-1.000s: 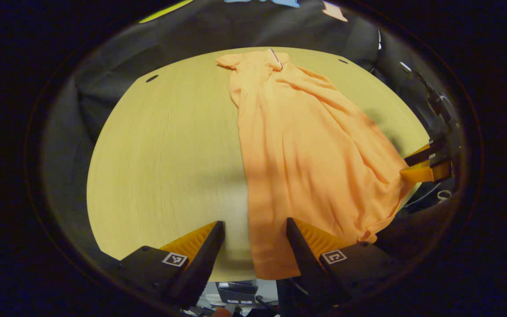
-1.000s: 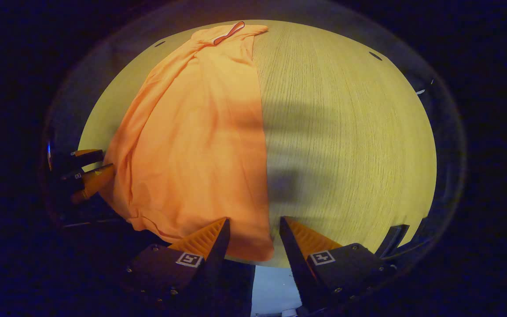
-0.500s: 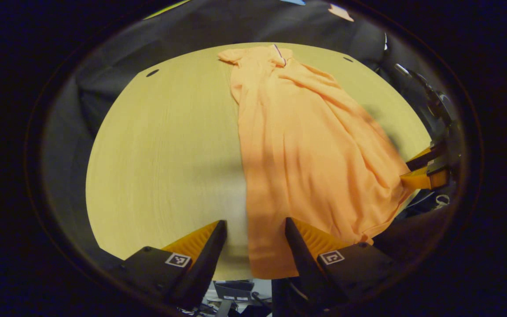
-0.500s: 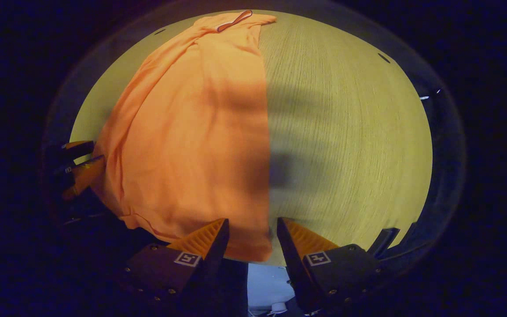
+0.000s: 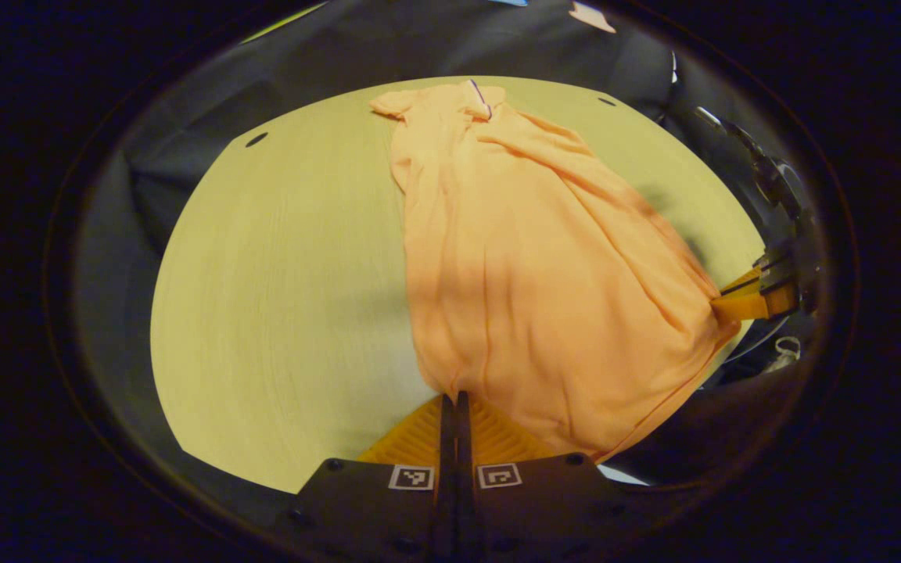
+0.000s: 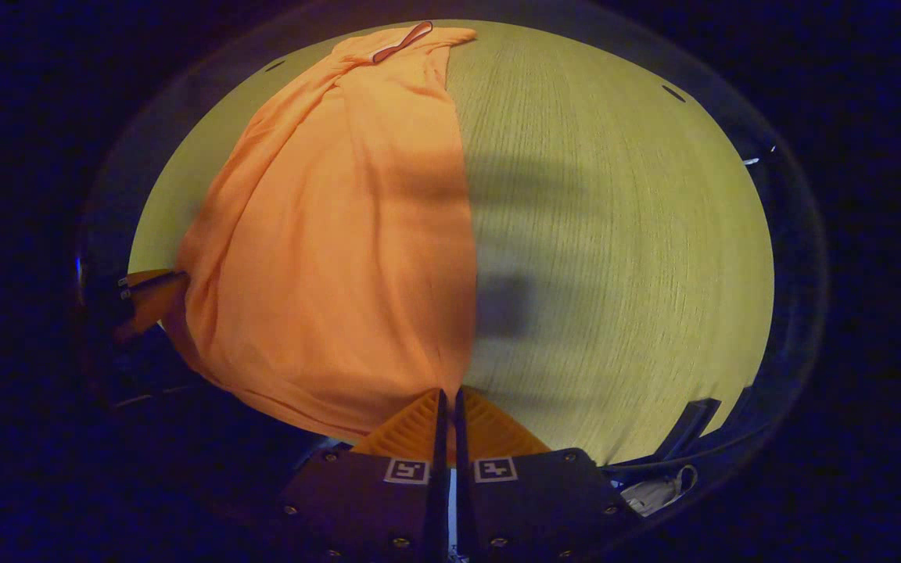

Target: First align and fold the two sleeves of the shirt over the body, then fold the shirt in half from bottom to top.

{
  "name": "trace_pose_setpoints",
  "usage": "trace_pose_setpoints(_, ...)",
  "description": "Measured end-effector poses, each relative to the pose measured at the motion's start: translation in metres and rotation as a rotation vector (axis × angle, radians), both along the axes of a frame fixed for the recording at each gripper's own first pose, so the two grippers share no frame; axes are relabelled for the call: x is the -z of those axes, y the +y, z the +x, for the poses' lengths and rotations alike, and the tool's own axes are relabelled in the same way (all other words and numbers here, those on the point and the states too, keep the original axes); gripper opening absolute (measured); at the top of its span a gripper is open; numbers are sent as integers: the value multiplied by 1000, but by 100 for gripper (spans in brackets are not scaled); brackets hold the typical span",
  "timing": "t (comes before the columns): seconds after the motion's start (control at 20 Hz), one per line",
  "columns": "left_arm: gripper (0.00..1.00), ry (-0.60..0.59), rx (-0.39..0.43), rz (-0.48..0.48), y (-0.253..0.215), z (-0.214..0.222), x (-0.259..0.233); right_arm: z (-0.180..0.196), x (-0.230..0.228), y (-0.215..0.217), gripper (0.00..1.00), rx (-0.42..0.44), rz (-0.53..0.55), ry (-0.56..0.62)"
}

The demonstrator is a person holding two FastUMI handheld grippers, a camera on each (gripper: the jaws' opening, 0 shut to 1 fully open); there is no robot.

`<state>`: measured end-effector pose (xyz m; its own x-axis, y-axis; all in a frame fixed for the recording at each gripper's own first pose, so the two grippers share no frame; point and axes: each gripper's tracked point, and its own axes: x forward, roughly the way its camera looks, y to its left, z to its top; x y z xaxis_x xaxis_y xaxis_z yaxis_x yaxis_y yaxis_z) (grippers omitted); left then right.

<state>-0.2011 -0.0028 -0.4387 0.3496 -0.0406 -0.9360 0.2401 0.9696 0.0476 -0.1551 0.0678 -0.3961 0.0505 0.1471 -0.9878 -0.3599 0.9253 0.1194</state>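
shirt [image 5: 529,258] is looking like thin matt knit cloth, soft, creasing into long folds (same in the right gripper view [image 6: 341,234]). table [image 5: 278,297] is showing pale wood grain, smooth, low sheen. gripper bodies are reading as matt plastic; fingers [image 5: 419,426] are showing a ribbed inner face.

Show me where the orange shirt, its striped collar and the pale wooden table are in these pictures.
orange shirt [image 5: 529,266], left gripper view, on the middle of its body.
striped collar [image 6: 393,45], right gripper view, on the collar's trim at the far end.
pale wooden table [image 6: 615,250], right gripper view, on bare wood beside the shirt.
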Motion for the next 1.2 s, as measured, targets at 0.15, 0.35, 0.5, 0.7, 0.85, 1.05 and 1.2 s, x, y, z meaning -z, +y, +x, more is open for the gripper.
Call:
trace_pose_setpoints(0.15, 6, 5, -4, -2, 1, -1, -1, 1, -1, 2, 0, -29, 4, -15)
trace_pose_setpoints(0.35, 6, -9, -15, 18, 5, 2, -4, 2, -4, 1, 0, -8, 16, -14)
trace_pose_setpoints(0.5, 10, -58, -36, 12, 9, 19, -16, 12, -16, 4, 0, 26, 51, -42)
trace_pose_setpoints(0.7, 10, -131, -56, 20, 19, 57, -37, 35, -35, 15, 0, 58, 101, -82)
trace_pose_setpoints(0.85, 6, -163, -80, -11, 20, 85, -50, 59, -47, 28, 0, 73, 137, -115)
trace_pose_setpoints(1.05, 6, -212, -110, -32, 27, 127, -64, 99, -72, 45, 0, 93, 192, -177)
trace_pose_setpoints(1.2, 6, -253, -129, -52, 28, 168, -73, 139, -86, 60, 0, 110, 232, -222)
